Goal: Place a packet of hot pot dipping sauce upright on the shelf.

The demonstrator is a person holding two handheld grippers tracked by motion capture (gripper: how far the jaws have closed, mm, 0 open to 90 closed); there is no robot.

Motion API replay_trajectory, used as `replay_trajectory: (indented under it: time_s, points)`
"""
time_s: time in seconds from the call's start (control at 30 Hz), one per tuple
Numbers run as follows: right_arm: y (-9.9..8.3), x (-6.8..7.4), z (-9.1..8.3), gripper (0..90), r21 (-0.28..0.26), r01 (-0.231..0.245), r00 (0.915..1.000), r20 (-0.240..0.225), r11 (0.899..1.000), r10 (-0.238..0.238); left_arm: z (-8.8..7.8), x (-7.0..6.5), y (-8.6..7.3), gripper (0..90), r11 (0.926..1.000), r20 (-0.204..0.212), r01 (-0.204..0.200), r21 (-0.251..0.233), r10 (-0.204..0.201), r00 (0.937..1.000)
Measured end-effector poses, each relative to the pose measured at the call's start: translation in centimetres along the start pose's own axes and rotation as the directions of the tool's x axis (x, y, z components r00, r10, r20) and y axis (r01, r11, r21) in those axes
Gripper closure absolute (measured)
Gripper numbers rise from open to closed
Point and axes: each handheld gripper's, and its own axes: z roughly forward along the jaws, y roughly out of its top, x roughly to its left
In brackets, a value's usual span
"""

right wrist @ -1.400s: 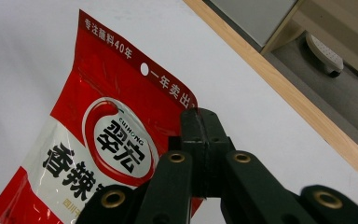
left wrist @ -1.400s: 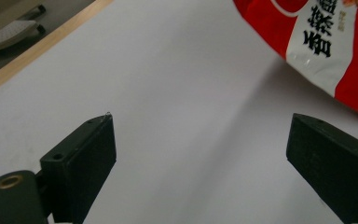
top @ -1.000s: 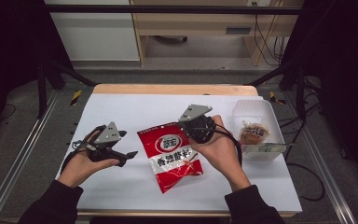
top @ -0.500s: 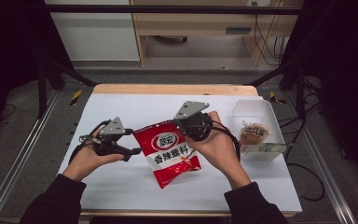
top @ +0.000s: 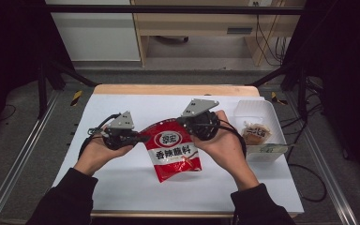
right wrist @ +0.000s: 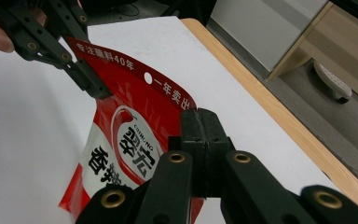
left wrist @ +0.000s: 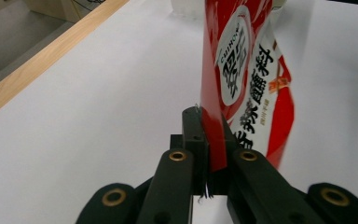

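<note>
A red seasoning packet (top: 173, 151) with a white label lies mid-table, its top edge raised off the white sheet between both grippers. My left gripper (top: 142, 138) has just been closing, and its jaws now pinch the packet's top left corner. In the left gripper view that gripper (left wrist: 208, 122) clamps the packet (left wrist: 242, 70) edge-on. My right gripper (top: 183, 123) is shut on the top right corner. In the right gripper view its jaws (right wrist: 199, 114) press the packet (right wrist: 130, 116) rim, and the left gripper (right wrist: 93, 86) grips the far corner.
A clear plastic tray (top: 258, 110) stands at the table's right edge with a small wrapped snack (top: 254, 132) in it. The table's wooden far edge (top: 168, 89) runs behind the white sheet. Bare sheet lies in front of the packet.
The left hand moved right to the packet and its jaws closed on the top left corner. The packet's top edge now sits a little higher. The right gripper kept its grip.
</note>
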Motion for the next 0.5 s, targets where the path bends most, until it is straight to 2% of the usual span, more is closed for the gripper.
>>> replay_trajectory:
  time_s: [0.23,0.5]
  points:
    - [0.1,-0.5,-1.6,90.0,-0.005,-0.008,0.9998,-0.018,1.000,0.008,-1.4,-0.4,2.0,90.0,0.9989,-0.021,-0.046,0.007,0.046,0.9987]
    - [0.6,-0.9,-2.5,89.8,0.010,0.022,0.9988,-0.044,1.000,-0.021,-2.6,-0.2,4.0,90.0,0.9939,-0.050,-0.099,0.048,0.102,0.9936]
